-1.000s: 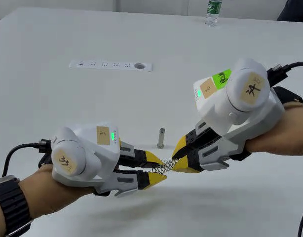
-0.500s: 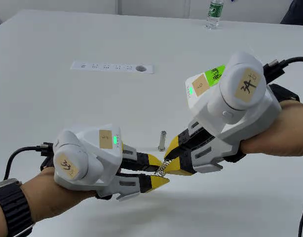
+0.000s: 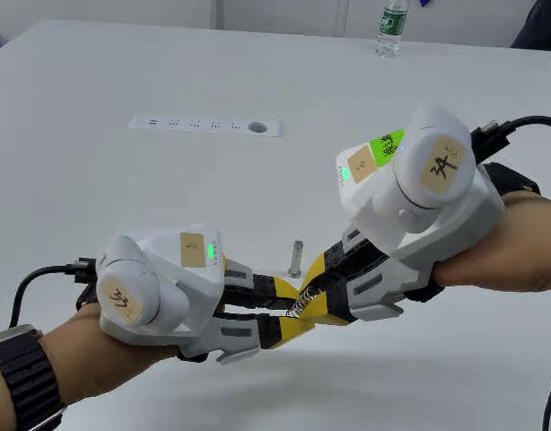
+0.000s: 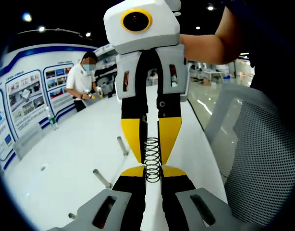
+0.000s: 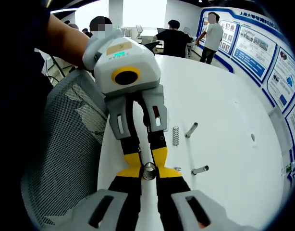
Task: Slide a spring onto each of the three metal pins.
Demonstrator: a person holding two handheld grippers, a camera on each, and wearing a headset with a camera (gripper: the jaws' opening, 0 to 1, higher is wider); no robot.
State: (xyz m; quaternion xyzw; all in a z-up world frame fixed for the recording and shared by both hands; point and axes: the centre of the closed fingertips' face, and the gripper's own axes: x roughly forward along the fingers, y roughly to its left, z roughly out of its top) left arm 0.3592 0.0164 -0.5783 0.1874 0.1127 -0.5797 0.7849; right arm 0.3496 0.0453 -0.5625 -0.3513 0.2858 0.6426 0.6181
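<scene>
A small metal spring [image 3: 300,303] spans the gap between the two grippers above the white table [image 3: 123,197]. In the left gripper view the spring [image 4: 152,159] runs lengthwise. Its near end sits in my left gripper [image 4: 152,172] and its far end in the right gripper [image 4: 152,144]. In the right gripper view the spring [image 5: 148,171] shows end-on between the tips of my right gripper [image 5: 148,172]. Both are shut on it. One metal pin [image 3: 296,258] stands just behind the jaws. More pins [image 5: 191,130] [image 5: 199,170] and a loose spring [image 5: 176,135] lie on the table.
A white power strip [image 3: 204,125] lies at the table's middle left and a water bottle [image 3: 389,27] stands at the far edge. A mesh chair [image 4: 263,154] is beside the table. People stand in the background [image 5: 212,33].
The right gripper has come down and left, closer to the left gripper. The jaw tips now nearly meet and less of the spring shows between them.
</scene>
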